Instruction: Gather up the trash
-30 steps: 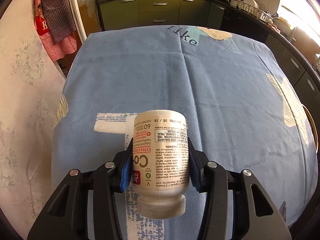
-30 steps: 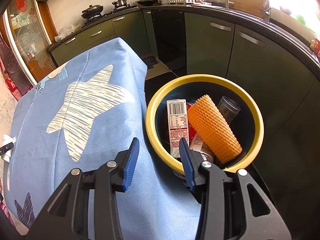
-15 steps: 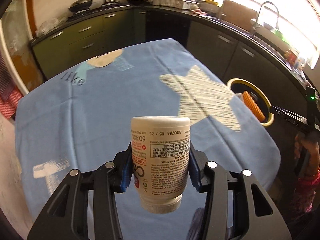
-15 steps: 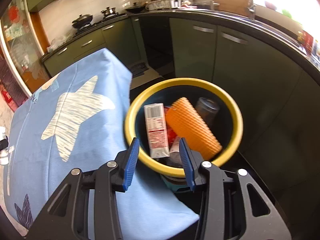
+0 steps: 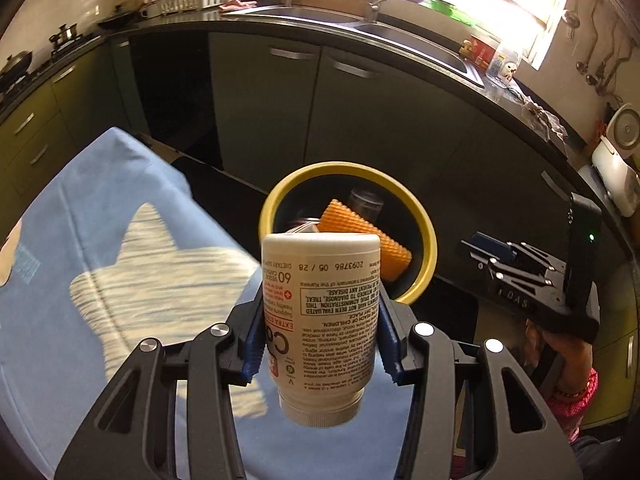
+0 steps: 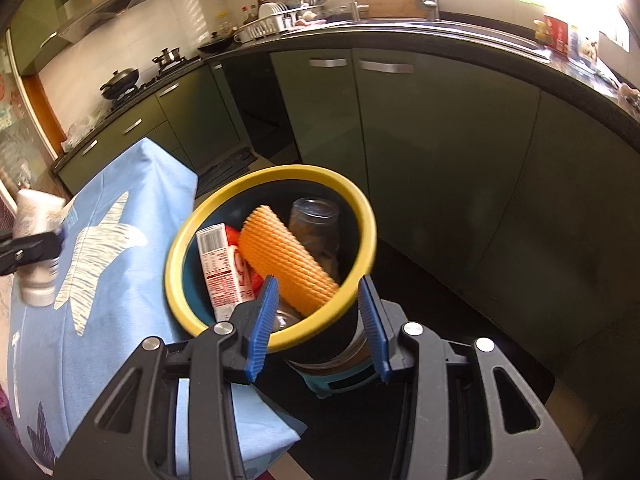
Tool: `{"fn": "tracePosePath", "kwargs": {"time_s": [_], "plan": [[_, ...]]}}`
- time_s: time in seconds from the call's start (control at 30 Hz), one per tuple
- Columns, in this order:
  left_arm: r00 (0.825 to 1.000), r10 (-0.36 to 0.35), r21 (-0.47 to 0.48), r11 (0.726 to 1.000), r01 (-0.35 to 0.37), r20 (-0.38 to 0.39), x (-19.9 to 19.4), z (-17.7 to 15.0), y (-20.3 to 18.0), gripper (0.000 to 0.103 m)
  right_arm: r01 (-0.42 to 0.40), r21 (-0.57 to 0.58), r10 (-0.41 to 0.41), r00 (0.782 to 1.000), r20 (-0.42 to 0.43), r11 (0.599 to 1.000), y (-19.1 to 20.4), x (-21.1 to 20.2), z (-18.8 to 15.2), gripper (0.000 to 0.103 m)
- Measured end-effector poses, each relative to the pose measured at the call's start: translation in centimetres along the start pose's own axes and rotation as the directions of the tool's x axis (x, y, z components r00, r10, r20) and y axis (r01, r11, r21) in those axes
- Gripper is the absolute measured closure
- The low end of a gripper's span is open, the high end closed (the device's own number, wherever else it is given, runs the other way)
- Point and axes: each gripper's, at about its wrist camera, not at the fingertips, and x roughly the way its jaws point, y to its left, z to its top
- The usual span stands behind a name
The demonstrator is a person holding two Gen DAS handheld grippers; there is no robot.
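Note:
A white supplement bottle (image 5: 320, 312) hangs cap-down between the blue pads of my left gripper (image 5: 320, 308), which is shut on it above the table's corner. Just beyond it stands a dark bin with a yellow rim (image 5: 422, 220). Inside the bin lie an orange ribbed sleeve (image 6: 288, 264), a red and white carton (image 6: 218, 268) and a clear cup (image 6: 316, 224). My right gripper (image 6: 319, 286) hovers open over the bin's near rim (image 6: 320, 320) with nothing held. In the right wrist view the bottle (image 6: 34, 216) shows blurred at the far left edge.
A blue cloth with a white star (image 5: 100, 280) covers the table left of the bin. Dark green cabinets (image 6: 440, 140) and a counter with a sink (image 5: 360, 24) curve behind it. A hand in a pink sleeve (image 5: 568, 360) holds the right gripper.
My left gripper has swung off the table's middle toward the bin, rolling as it went, with the bottle still held. The right gripper has drifted over the bin's near rim.

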Motion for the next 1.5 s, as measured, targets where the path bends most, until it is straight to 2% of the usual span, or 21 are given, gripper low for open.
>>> {"fn": "tracePosePath", "kwargs": {"time_s": [0.2,0.3,0.4,0.47,0.5,0.53,0.67,0.77,0.8,0.83,0.93,0.97,1.07,1.1,1.23,1.3,1.4,1.43,1.5], "plan": [[0.999,-0.018,-0.021,1.0,0.017,-0.037,7.4,4.1,-3.0,0.056,0.006,0.033,-0.006,1.0,-0.007,0.999,-2.3,0.2,0.1,0.063],[0.994,-0.062,-0.104,0.993,0.052,-0.093,11.1,5.0,-3.0,0.056,0.007,0.041,-0.007,1.0,-0.005,0.999,-3.1,0.0,0.2,0.063],[0.988,-0.102,-0.209,0.975,0.076,-0.118,13.6,5.5,-2.5,0.056,0.007,0.048,-0.007,1.0,-0.001,0.999,-3.7,0.0,0.6,0.06],[0.989,-0.103,-0.245,0.967,0.074,-0.108,14.6,5.7,-2.6,0.049,-0.002,0.053,0.002,1.0,0.002,0.999,-3.8,0.1,0.9,0.059],[0.99,-0.09,-0.253,0.966,0.06,-0.11,14.9,5.7,-2.7,0.035,-0.006,0.052,0.006,1.0,0.002,0.999,-3.7,0.1,1.0,0.058],[0.991,-0.086,-0.265,0.963,0.055,-0.106,15.0,5.7,-2.7,0.029,-0.012,0.051,0.012,1.0,0.005,0.999,-3.6,0.1,1.2,0.058],[0.997,-0.062,-0.286,0.957,0.046,-0.047,12.4,4.6,-1.9,0.029,-0.04,0.043,0.039,0.999,0.019,0.998,-3.4,0.1,2.1,0.058],[0.999,-0.004,-0.273,0.962,0.019,0.054,7.8,3.2,-0.7,0.027,-0.053,0.019,0.052,0.998,0.031,0.998,-2.9,0.1,2.8,0.057],[0.995,0.028,-0.263,0.965,-0.003,0.092,6.0,2.6,-0.5,0.019,-0.056,0.003,0.055,0.998,0.031,0.998,-2.5,0.2,3.1,0.055],[0.988,0.066,-0.252,0.967,-0.029,0.138,3.9,1.7,0.0,0.013,-0.059,-0.013,0.06,0.998,0.032,0.998,-2.1,0.3,3.2,0.055],[0.951,0.187,-0.234,0.964,-0.128,0.248,-1.6,-1.5,1.6,0.007,-0.094,-0.05,0.096,0.995,0.034,0.994,-0.6,0.3,3.3,0.054],[0.935,0.229,-0.237,0.957,-0.166,0.272,-3.2,-2.6,2.1,0.007,-0.117,-0.064,0.119,0.992,0.027,0.991,0.0,0.4,3.4,0.054],[0.87,0.37,-0.284,0.916,-0.284,0.325,-8.2,-6.4,3.8,0.005,-0.168,-0.096,0.168,0.986,-0.006,0.981,1.9,0.5,3.5,0.053],[0.847,0.419,-0.307,0.895,-0.324,0.328,-9.8,-7.6,4.3,0.005,-0.175,-0.11,0.174,0.985,-0.017,0.979,2.5,0.5,3.6,0.053],[0.783,0.537,-0.413,0.82,-0.397,0.314,-14.8,-11.7,6.5,0.005,-0.202,-0.183,0.194,0.979,-0.06,0.962,5.4,0.1,3.5,0.051],[0.749,0.594,-0.466,0.773,-0.431,0.294,-17.2,-13.9,7.4,0.005,-0.2,-0.23,0.192,0.98,-0.056,0.952,7.1,-0.7,3.3,0.049],[0.712,0.646,-0.514,0.725,-0.459,0.275,-19.9,-16.8,8.1,0.005,-0.18,-0.285,0.184,0.983,-0.013,0.941,9.1,-2.8,2.7,0.041],[0.701,0.658,-0.519,0.715,-0.468,0.275,-20.9,-17.9,8.1,0.005,-0.169,-0.295,0.18,0.984,0.008,0.94,9.7,-3.5,2.4,0.04],[0.691,0.664,-0.516,0.714,-0.473,0.285,-22.4,-19.5,7.9,0.005,-0.152,-0.307,0.174,0.984,0.047,0.94,10.6,-5.2,1.8,0.035]]}}
